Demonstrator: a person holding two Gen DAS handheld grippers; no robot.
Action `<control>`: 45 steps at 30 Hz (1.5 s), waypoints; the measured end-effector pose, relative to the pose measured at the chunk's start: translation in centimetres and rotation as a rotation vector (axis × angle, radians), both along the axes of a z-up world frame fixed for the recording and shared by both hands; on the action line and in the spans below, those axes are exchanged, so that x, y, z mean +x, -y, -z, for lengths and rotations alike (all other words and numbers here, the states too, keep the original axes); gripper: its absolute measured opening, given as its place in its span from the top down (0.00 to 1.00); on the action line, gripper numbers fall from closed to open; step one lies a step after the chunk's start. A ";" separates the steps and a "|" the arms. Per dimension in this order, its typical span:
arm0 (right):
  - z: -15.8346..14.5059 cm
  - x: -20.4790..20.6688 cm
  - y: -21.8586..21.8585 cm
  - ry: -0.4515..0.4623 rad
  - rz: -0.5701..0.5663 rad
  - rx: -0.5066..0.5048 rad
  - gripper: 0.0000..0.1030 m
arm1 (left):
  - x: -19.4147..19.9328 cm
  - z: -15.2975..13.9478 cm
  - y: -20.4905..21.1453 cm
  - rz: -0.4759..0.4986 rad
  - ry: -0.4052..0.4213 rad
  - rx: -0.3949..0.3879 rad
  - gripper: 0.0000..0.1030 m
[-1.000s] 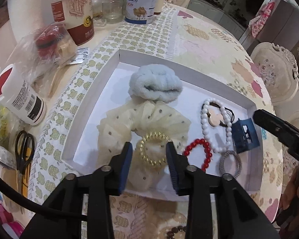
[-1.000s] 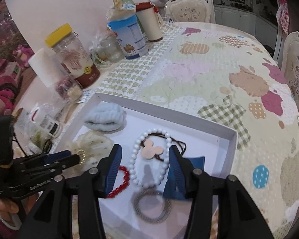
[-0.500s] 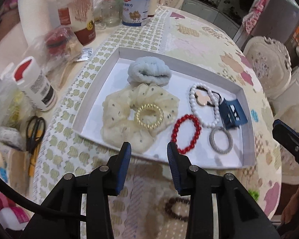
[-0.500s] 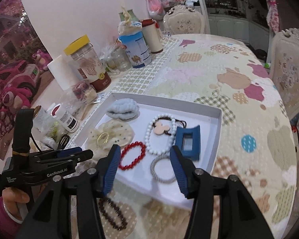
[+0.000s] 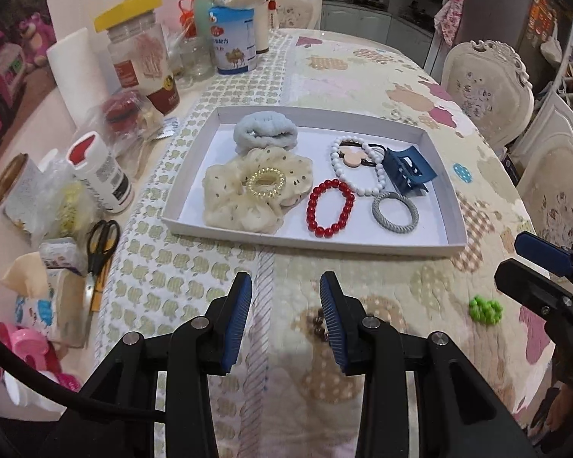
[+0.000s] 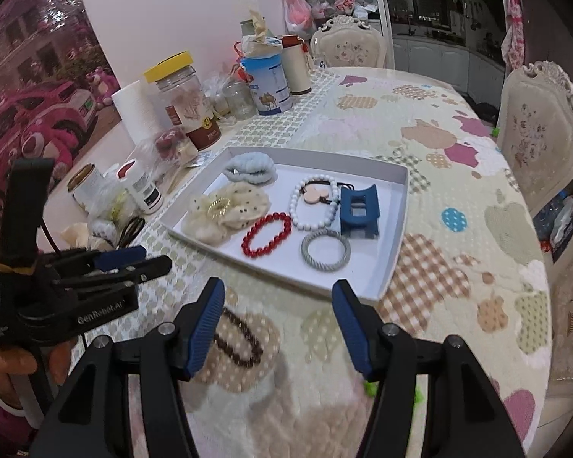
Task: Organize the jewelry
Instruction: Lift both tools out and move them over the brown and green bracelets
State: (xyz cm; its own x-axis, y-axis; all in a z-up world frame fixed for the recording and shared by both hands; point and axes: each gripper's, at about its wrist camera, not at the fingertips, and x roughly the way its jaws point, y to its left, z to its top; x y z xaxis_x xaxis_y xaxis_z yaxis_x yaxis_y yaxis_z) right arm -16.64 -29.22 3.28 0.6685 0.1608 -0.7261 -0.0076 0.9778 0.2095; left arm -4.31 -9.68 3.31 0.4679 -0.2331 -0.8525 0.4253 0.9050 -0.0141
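A white tray (image 5: 195, 175) (image 6: 395, 252) on the patterned tablecloth holds a blue scrunchie (image 5: 265, 131), a cream dotted scrunchie (image 5: 248, 198) with a gold coil tie (image 5: 265, 183) on it, a red bead bracelet (image 5: 330, 208) (image 6: 267, 234), a white bead bracelet (image 5: 359, 170), a grey hair ring (image 5: 395, 213) and a blue claw clip (image 5: 408, 171). A dark bead bracelet (image 6: 238, 337) lies on the cloth in front of the tray, partly behind my left gripper's right finger (image 5: 338, 328). A green bead piece (image 5: 485, 309) lies at the right. My left gripper (image 5: 284, 315) and right gripper (image 6: 279, 328) are open and empty, above the cloth.
Jars, bottles, a paper roll, a milk-powder tin (image 5: 233, 38), scissors (image 5: 101, 244) and bags crowd the table's left side. Ornate chairs (image 5: 489, 87) stand at the far right edge.
Both grippers have pulled back from over the tray toward the near table edge. The gold coil tie now lies on the cream scrunchie. The dark and green bead pieces have come into view.
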 end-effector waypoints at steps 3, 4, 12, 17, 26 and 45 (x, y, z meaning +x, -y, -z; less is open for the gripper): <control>-0.2 -1.3 -0.1 0.003 0.012 0.003 0.40 | -1.2 -0.6 -0.5 0.005 0.021 0.003 0.74; -0.2 -1.6 -0.2 0.003 0.016 0.004 0.40 | -1.6 -0.8 -0.6 0.007 0.030 0.004 0.74; -0.3 -4.2 -1.0 0.010 0.033 -0.005 0.40 | -4.1 -1.7 -1.6 0.023 0.076 0.010 0.74; -0.3 -5.4 -1.5 0.008 0.034 -0.012 0.40 | -4.9 -1.9 -2.0 0.021 0.085 0.010 0.74; -0.4 -6.5 -1.3 0.010 0.053 -0.020 0.39 | -5.6 -1.8 -2.4 0.025 0.086 0.012 0.74; 2.6 -8.8 2.7 -0.060 0.129 -0.014 0.39 | -4.9 0.8 -2.2 0.009 -0.033 -0.016 0.74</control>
State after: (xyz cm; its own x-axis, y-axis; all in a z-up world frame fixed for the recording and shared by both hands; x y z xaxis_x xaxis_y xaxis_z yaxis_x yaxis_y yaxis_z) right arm -25.46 -31.90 0.72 0.6382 0.0657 -0.7671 0.1303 0.9727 0.1918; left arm -9.21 -7.48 2.49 0.4371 -0.2515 -0.8635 0.4326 0.9005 -0.0433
